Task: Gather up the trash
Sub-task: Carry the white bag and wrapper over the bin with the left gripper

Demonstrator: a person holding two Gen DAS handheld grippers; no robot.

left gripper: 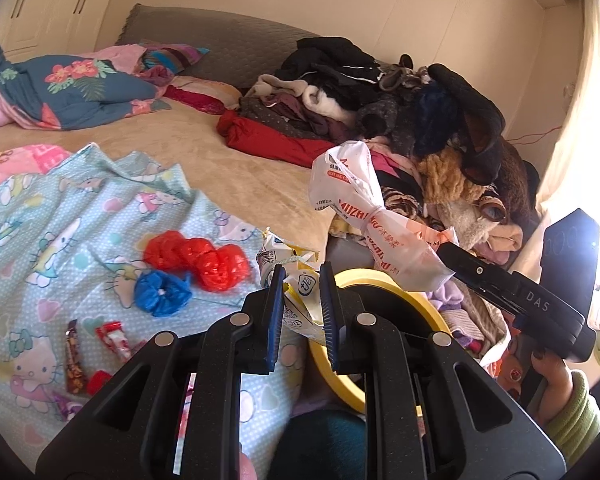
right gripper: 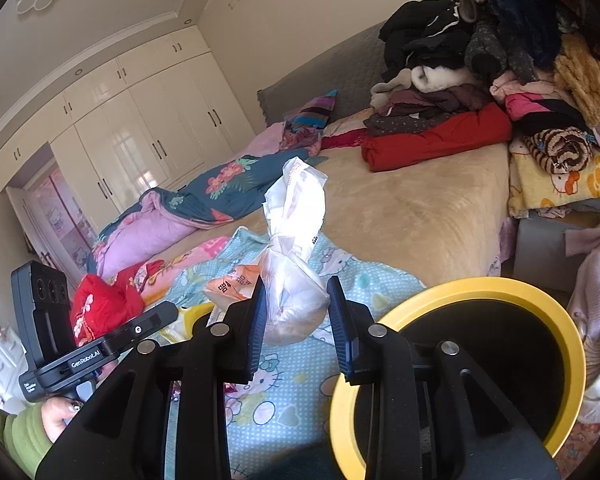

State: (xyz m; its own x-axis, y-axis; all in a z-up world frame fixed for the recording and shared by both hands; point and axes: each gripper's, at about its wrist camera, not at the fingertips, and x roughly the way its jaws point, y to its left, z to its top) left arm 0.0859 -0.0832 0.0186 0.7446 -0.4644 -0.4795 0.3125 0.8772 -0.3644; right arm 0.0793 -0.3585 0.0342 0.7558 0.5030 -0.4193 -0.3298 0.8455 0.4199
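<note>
My left gripper point(left gripper: 302, 276) is shut on a crumpled yellow-and-white wrapper point(left gripper: 300, 300), held above the blue cartoon-print blanket point(left gripper: 60, 240). My right gripper point(right gripper: 296, 284) is shut on a knotted white plastic bag point(right gripper: 296, 280) with red print. In the left wrist view that bag point(left gripper: 364, 216) hangs in the air at the right gripper's tip point(left gripper: 446, 250). A black bin with a yellow rim point(right gripper: 480, 285) stands just right of both grippers, and its rim point(left gripper: 400, 286) shows behind the left fingers. On the blanket lie red crumpled bags point(left gripper: 196, 256), a blue one point(left gripper: 162, 292) and snack wrappers point(left gripper: 74, 360).
A tall pile of clothes point(left gripper: 420, 120) fills the bed's right side, with a red folded garment point(right gripper: 436, 140) at its foot. A floral quilt point(left gripper: 72, 88) lies at the far left. White wardrobes point(right gripper: 140, 140) line the wall. A hand in a green sleeve point(left gripper: 568, 400) holds the right gripper.
</note>
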